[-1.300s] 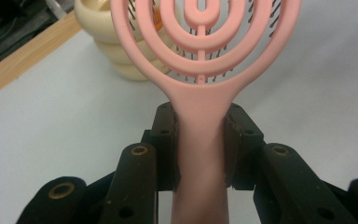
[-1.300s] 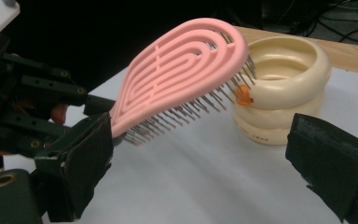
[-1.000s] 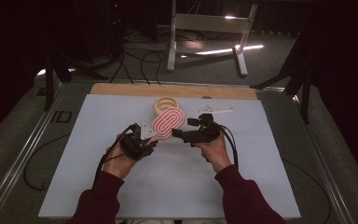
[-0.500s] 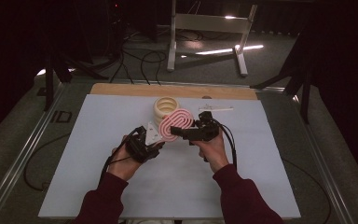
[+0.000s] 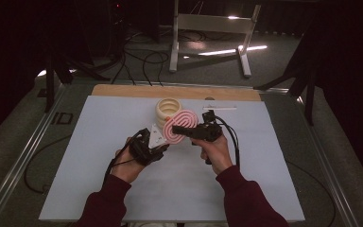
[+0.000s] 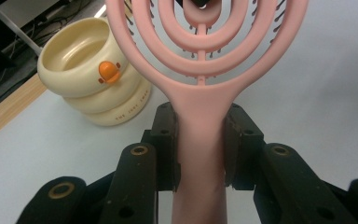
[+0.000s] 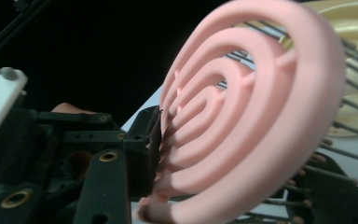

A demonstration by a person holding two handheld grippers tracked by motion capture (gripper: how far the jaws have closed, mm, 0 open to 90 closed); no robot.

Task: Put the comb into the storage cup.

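Observation:
A pink hairbrush (image 5: 182,124) with a head of concentric loops is held above the white mat. My left gripper (image 5: 163,142) is shut on its handle, and in the left gripper view the jaws of that gripper (image 6: 200,140) press both sides of the hairbrush (image 6: 200,107). My right gripper (image 5: 178,129) reaches in from the right over the head. In the right gripper view the right gripper (image 7: 240,161) straddles the hairbrush (image 7: 261,116), one jaw against the back, the other against the bristle tips. A cream ribbed pot (image 5: 168,108) stands just behind.
The cream pot (image 6: 81,60) has an orange beak-like knob on its side. A thin white strip (image 5: 220,108) lies at the back right of the mat (image 5: 99,142). A wooden board edge (image 5: 123,90) borders the mat's far side; a metal stand and cables sit beyond.
My right gripper moved left from beside the brush head and closed around it. Both hands drifted slightly toward the near side with the brush.

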